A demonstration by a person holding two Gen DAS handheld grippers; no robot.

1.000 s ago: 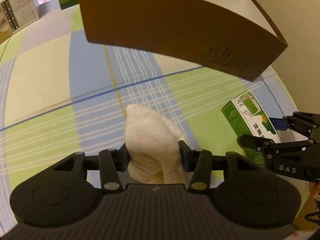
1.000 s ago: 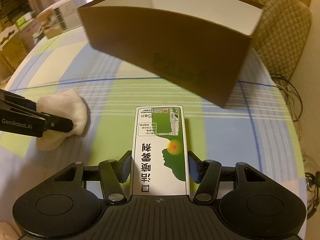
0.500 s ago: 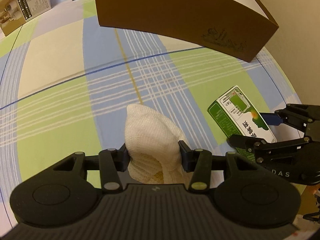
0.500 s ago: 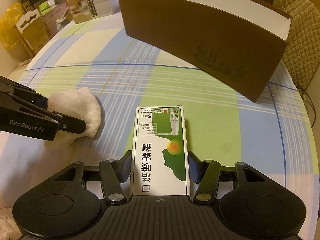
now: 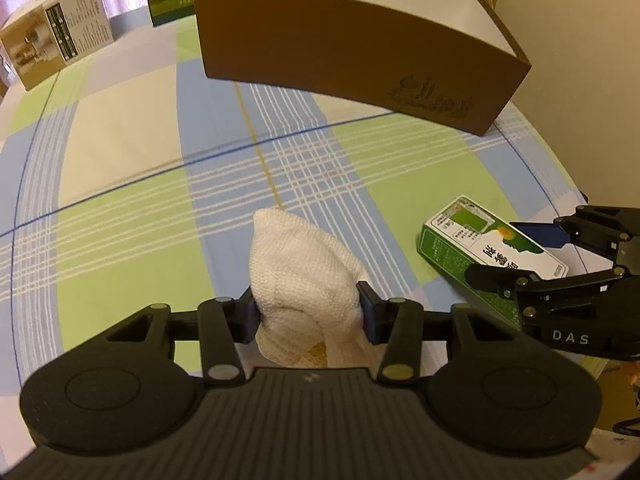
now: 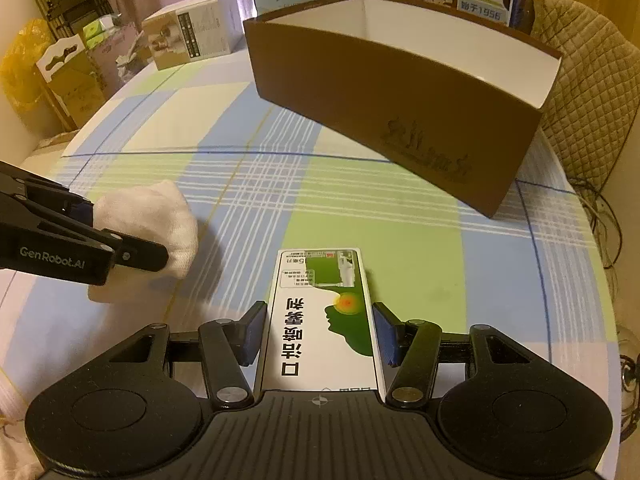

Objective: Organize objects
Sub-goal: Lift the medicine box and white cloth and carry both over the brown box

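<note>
Now each hand-held gripper pinches its load: left [image 5: 306, 312] white cloth [image 5: 304, 280], right [image 6: 320, 334] green carton [image 6: 320, 320].

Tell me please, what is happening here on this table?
A person is tidying up with a gripper in each hand. The left gripper is shut on a white cloth, and the right gripper is shut on a green and white carton. Both are held over the checked tablecloth. An open brown box stands beyond them; nothing shows in the part of its inside that can be seen. Neither thing has gone into it yet.
</note>
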